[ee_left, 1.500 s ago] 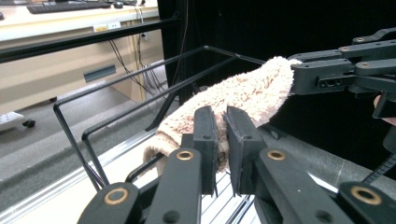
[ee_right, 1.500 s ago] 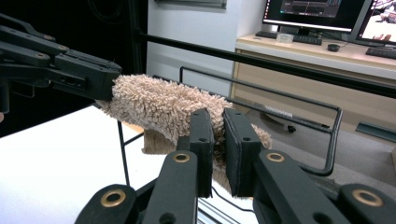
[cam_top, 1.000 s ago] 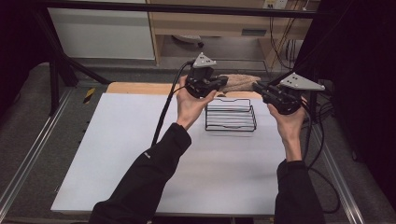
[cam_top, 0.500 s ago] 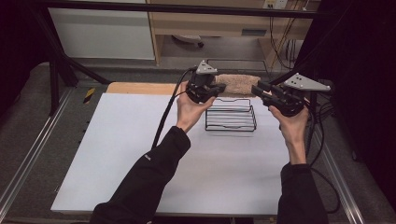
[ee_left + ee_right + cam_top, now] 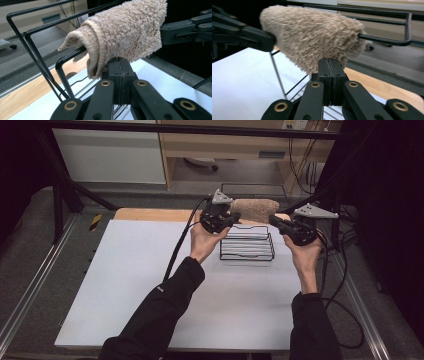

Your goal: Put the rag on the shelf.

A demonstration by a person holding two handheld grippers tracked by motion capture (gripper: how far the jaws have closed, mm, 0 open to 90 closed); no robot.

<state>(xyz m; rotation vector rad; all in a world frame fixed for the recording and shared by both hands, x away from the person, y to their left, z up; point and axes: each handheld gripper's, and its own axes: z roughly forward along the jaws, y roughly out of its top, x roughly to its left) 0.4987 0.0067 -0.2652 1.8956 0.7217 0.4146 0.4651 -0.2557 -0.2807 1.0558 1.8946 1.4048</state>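
Closest to me, both my sleeves come up from the near edge of the white table (image 5: 150, 285), my forearms well apart. My left hand (image 5: 204, 240) holds the left gripper (image 5: 231, 217) over the far part of the table, and my right hand (image 5: 301, 255) holds the right gripper (image 5: 274, 220) across from it. Between them hangs a rolled beige towel (image 5: 254, 209), each gripper pinching one end. In the left gripper view the jaws are pressed together on the towel's folded edge, where its layers curl over. In the right gripper view the jaws are likewise closed on the fluffy end of the roll, with the opposite gripper reaching in from the left.

Just below and a little nearer than the towel stands a black wire basket (image 5: 247, 245) on the table, upright. Its thin rails run right beside the towel in both gripper views; whether the towel rests on the top rail I cannot tell.

Farther off, a strip of bare wood (image 5: 150, 214) borders the table's far edge, then grey floor (image 5: 125, 195) and a pale cabinet (image 5: 110, 150).
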